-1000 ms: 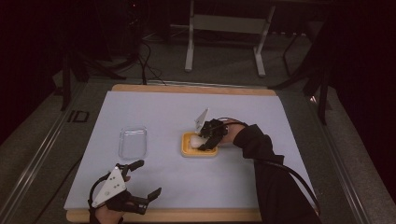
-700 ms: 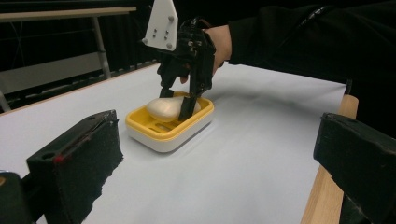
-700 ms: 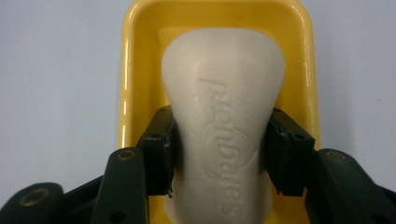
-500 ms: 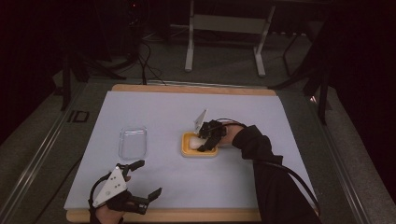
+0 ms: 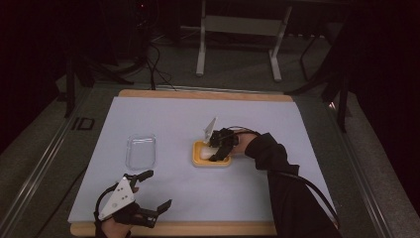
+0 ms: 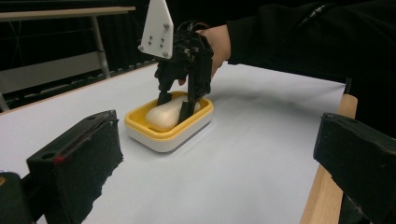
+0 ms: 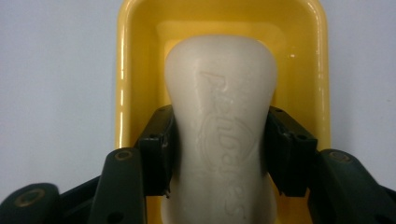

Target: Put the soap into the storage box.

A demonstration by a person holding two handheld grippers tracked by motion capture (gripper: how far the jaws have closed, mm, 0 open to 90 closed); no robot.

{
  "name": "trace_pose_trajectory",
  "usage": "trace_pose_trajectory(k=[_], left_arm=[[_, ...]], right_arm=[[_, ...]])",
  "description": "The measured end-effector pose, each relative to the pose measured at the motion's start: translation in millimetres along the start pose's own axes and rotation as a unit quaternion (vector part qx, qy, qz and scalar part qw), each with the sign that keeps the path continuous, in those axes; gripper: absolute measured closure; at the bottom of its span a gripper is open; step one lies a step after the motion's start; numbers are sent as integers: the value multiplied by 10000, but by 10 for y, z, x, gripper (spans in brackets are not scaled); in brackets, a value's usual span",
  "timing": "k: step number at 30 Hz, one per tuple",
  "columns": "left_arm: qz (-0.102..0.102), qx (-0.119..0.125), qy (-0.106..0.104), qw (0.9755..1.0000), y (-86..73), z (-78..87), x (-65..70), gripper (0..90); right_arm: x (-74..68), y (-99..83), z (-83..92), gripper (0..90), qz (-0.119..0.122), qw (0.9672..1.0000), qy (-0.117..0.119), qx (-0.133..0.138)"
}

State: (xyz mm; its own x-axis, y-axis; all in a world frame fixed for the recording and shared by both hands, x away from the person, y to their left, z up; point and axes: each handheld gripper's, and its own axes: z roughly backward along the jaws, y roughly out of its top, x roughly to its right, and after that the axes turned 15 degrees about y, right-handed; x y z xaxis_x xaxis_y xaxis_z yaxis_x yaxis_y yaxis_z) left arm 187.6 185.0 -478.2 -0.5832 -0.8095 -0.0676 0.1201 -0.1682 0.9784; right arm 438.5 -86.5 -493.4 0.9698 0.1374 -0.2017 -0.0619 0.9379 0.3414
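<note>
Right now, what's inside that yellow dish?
A pale soap bar lies in the dish, the right gripper jaws closed on its sides. The dish floor under the bar is hidden.

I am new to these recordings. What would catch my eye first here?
The yellow soap dish near the table's middle, where the right gripper has its jaws closed on both sides of a pale soap bar. The left gripper waits open near the front edge, beside a clear plastic lid.

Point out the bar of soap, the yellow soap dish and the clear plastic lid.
bar of soap [image 7: 219,116], right gripper view, on its embossed top face.
yellow soap dish [image 6: 154,131], left gripper view, on its near yellow rim.
clear plastic lid [image 5: 140,150], high view, on the middle of its flat panel.
</note>
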Motion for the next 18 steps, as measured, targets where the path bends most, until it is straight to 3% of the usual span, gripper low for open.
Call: trace_pose_trajectory(k=[4,18], left_arm=[[-14,-5,-4,10000,0,-2,4,12],[-6,-11,-9,10000,-1,-8,9,12]], right_arm=[[-20,33,37,460,-7,9999,10,-146],[-123,21,323,428,-196,9996,-135,137]])
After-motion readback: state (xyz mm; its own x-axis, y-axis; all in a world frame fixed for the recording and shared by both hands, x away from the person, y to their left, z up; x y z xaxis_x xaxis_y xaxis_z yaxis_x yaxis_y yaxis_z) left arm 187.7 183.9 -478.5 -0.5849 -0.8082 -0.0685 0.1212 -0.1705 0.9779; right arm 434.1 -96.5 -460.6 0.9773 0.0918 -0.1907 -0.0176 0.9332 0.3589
